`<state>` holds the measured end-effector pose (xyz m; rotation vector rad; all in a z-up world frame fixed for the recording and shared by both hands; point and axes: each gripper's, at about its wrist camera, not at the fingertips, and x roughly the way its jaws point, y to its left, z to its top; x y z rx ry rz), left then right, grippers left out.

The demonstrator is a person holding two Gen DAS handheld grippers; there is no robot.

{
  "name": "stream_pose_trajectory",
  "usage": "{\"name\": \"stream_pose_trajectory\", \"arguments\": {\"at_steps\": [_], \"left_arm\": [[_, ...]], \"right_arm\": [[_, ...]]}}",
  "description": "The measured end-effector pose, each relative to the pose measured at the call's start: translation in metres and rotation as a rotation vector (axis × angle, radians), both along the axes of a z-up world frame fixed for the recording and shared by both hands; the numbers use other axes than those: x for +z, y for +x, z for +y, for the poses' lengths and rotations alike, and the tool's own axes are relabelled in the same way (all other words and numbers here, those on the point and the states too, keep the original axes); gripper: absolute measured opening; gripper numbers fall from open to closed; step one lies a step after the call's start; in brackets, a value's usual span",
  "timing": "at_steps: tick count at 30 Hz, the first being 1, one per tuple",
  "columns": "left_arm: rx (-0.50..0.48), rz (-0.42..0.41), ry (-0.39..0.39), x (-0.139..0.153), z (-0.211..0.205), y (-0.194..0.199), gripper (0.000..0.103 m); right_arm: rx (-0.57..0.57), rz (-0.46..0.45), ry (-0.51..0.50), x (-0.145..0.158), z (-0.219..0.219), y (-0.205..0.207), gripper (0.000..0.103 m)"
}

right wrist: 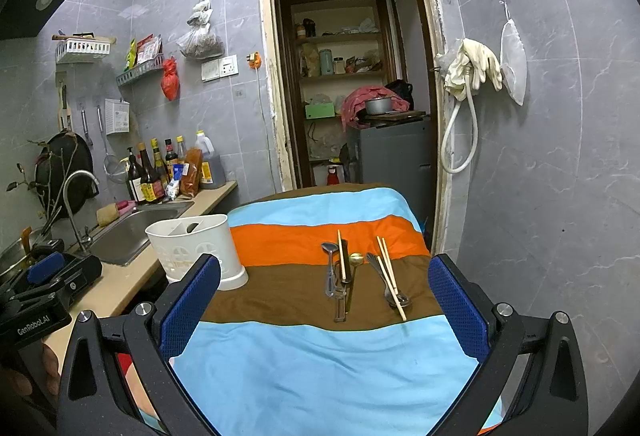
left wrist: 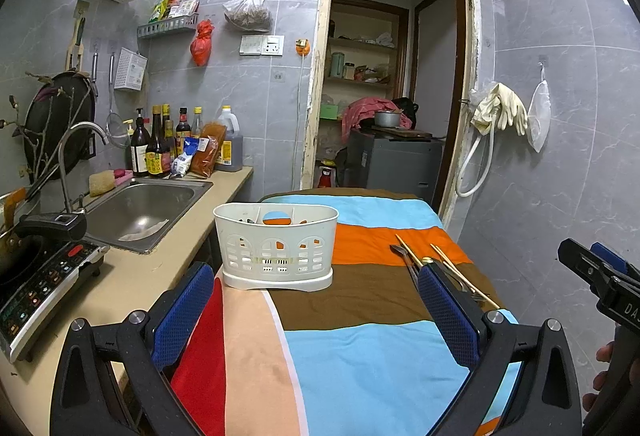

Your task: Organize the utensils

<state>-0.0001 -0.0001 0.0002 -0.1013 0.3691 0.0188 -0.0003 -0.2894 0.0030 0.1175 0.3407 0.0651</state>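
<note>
Striped-cloth table [right wrist: 320, 376]: steel spoons, forks and wooden chopsticks [right wrist: 390, 276] are lying loose; white slotted plastic caddy [left wrist: 276, 244] looks empty. You're holding both claws released, left claw [left wrist: 316, 312], right claw [right wrist: 324, 316].

In the left wrist view, a blue finger pad [left wrist: 446, 310] is covering the near ends of the utensils [left wrist: 416, 260]. The white caddy [right wrist: 200, 248] is hiding its contents, perhaps one dark handle. A hand [right wrist: 24, 376] is running off the frame edge.

Utensils [right wrist: 362, 276] beside white caddy [right wrist: 196, 250]
</note>
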Motion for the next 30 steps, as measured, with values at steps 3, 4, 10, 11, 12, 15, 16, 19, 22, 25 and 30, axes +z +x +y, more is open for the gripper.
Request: {"name": "stream_pose_trajectory", "arguments": {"at_steps": [3, 4, 10, 11, 12, 15, 16, 19, 22, 25, 30], "left_arm": [[0.000, 0.000, 0.000, 0.000, 0.000, 0.000, 0.103], [-0.001, 0.000, 0.000, 0.000, 0.000, 0.000, 0.103], [-0.002, 0.002, 0.001, -0.011, 0.004, 0.008, 0.103], [-0.002, 0.002, 0.001, -0.011, 0.004, 0.008, 0.103], [-0.001, 0.002, 0.001, -0.010, 0.003, 0.007, 0.103], [-0.001, 0.002, 0.001, -0.014, 0.005, 0.008, 0.103], [-0.002, 0.002, 0.001, -0.015, 0.006, 0.009, 0.103], [-0.001, 0.003, 0.001, -0.015, 0.006, 0.009, 0.103], [-0.001, 0.003, 0.001, -0.015, 0.005, 0.009, 0.103], [-0.001, 0.004, 0.001, -0.015, 0.005, 0.009, 0.103], [0.000, 0.004, 0.001, -0.014, 0.005, 0.009, 0.103]], "right_arm": [[0.000, 0.001, 0.000, 0.000, 0.000, 0.000, 0.102], [-0.001, 0.001, 0.000, 0.000, 0.000, 0.000, 0.102], [-0.002, 0.003, 0.002, 0.000, 0.000, 0.001, 0.102], [-0.001, 0.003, 0.002, 0.000, 0.000, 0.001, 0.102], [-0.001, 0.003, 0.002, 0.000, 0.000, 0.002, 0.102], [-0.001, 0.004, 0.003, -0.001, 0.000, 0.002, 0.102], [0.000, 0.004, 0.003, -0.001, 0.000, 0.002, 0.102], [0.000, 0.005, 0.002, 0.000, 0.000, 0.002, 0.102], [-0.001, 0.005, 0.004, 0.001, 0.000, 0.003, 0.102], [-0.001, 0.006, 0.005, 0.004, -0.001, 0.003, 0.102], [-0.003, 0.009, 0.006, -0.005, 0.002, 0.004, 0.102]]}}
